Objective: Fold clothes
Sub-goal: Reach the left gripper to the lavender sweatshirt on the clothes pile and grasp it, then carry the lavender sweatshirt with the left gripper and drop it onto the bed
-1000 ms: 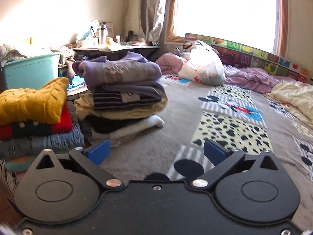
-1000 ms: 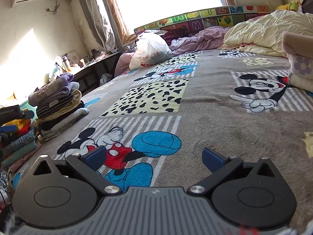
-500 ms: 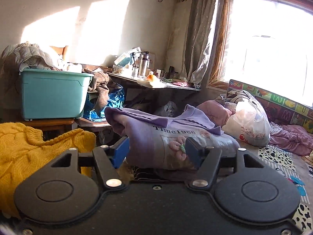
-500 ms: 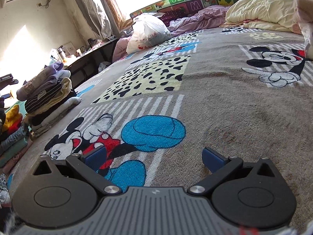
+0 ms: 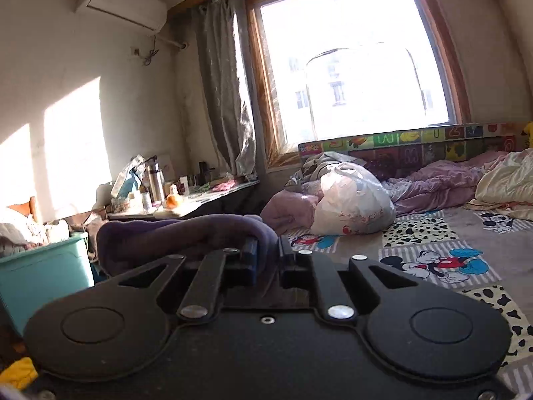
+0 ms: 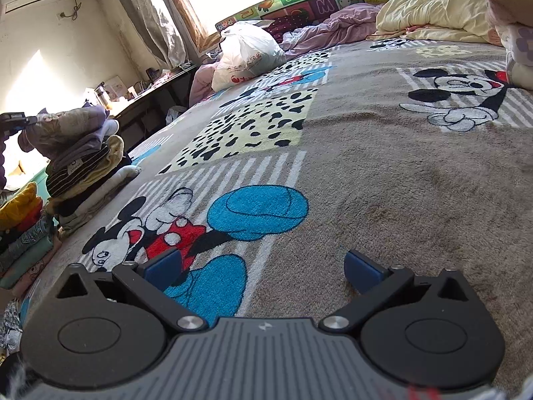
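Blown-out window (image 5: 349, 60), wall sun patches, fisheye warping

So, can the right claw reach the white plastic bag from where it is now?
Probably yes. The right claw is open and empty, and only bare blanket lies between it and the white plastic bag far ahead.

The black left gripper (image 5: 265, 260) body hides the lower part of the soft purple folded garment (image 5: 180, 233) pinched between its fingers.
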The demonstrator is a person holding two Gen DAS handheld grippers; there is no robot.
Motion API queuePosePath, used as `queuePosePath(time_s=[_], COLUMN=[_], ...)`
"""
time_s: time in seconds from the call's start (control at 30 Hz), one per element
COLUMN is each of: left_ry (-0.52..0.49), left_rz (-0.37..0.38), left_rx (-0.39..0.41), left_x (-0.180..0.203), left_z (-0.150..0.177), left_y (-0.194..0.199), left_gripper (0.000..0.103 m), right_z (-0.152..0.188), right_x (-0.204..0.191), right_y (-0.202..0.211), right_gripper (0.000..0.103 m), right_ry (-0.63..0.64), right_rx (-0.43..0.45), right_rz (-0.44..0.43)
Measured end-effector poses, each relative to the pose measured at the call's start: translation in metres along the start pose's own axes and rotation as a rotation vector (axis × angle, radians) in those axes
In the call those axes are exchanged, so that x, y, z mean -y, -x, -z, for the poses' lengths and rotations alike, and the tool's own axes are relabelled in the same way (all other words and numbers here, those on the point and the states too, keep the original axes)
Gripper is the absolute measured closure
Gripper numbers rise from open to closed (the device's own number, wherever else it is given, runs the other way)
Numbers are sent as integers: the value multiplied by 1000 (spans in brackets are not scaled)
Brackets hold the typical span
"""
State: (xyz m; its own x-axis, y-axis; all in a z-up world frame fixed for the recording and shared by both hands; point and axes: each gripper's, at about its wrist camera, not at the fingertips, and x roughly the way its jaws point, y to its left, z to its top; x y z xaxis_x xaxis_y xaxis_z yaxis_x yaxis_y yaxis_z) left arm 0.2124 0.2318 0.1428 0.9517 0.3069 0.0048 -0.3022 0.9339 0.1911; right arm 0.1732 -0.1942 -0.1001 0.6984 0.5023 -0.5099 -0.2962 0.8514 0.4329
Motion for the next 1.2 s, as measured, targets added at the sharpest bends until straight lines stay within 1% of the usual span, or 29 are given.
queuePosePath(time_s=[0.03, 0.07, 0.13, 0.17, 0.2, 0.23, 0.27, 0.3, 0.33, 0.37, 0.47, 0.6, 0.7, 0.73, 0.77, 0.8, 0.83, 0.9, 0.93, 0.97, 1.03, 1.1, 1.17, 1.2], left_ry=[-2, -11, -38, -91, -168, -174, -134, -124, -132, -117, -27, 93, 184, 215, 196, 145, 95, -6, -4, 24, 72, 121, 179, 209], left_rz=[44, 74, 116, 108, 82, 108, 167, 205, 229, 257, 353, 479, 573, 604, 596, 562, 528, 457, 448, 444, 426, 426, 459, 479], left_rx=[82, 149, 266, 278, 260, 241, 222, 214, 213, 205, 167, 115, 76, 63, 15, -56, -125, -264, -304, -318, -340, -370, -403, -420], left_x=[12, 22, 40, 53, 69, 79, 84, 92, 102, 108, 120, 136, 148, 152, 157, 163, 168, 180, 180, 178, 173, 169, 170, 171], left_z=[-25, -42, -66, -70, -69, -66, -63, -59, -55, -52, -46, -39, -33, -31, -19, 0, 19, 57, 71, 78, 85, 87, 85, 84], left_y=[23, 42, 74, 81, 83, 88, 96, 105, 115, 121, 132, 146, 157, 160, 162, 163, 164, 165, 172, 178, 180, 174, 161, 154], left_gripper=[94, 94, 94, 94, 94, 94, 94, 94, 94, 94, 94, 94, 94, 92, 89, 81, 68, 66, 61, 59, 52, 52, 51, 49], right_z=[1, 2, 5, 6, 7, 8, 8, 8, 8, 8, 12, 25, 29, 30, 30, 31, 31, 31, 32, 32, 33, 33, 32, 31], right_x=[2, 5, 14, 19, 24, 29, 34, 39, 43, 47, 61, 80, 82, 82, 84, 85, 86, 89, 90, 90, 87, 81, 75, 73], right_y=[7, 16, 34, 43, 50, 59, 69, 78, 90, 101, 127, 144, 154, 157, 158, 158, 158, 155, 153, 152, 146, 141, 136, 134], right_gripper=[0, 0, 0, 0, 0, 0, 0, 0, 0, 0, 0, 0, 0, 0, 0, 0, 0, 0, 0, 0, 0, 0, 1, 1], right_ry=[-3, -10, -30, -43, -60, -82, -106, -128, -141, -153, -181, -252, -249, -243, -241, -241, -242, -244, -243, -242, -226, -201, -182, -178], right_rx=[8, 17, 39, 51, 62, 77, 96, 115, 141, 167, 217, 228, 254, 262, 269, 271, 273, 265, 258, 252, 236, 225, 215, 212], right_rz=[3, 6, 17, 25, 33, 42, 49, 56, 60, 64, 87, 116, 124, 125, 123, 123, 122, 119, 116, 112, 101, 89, 67, 49])
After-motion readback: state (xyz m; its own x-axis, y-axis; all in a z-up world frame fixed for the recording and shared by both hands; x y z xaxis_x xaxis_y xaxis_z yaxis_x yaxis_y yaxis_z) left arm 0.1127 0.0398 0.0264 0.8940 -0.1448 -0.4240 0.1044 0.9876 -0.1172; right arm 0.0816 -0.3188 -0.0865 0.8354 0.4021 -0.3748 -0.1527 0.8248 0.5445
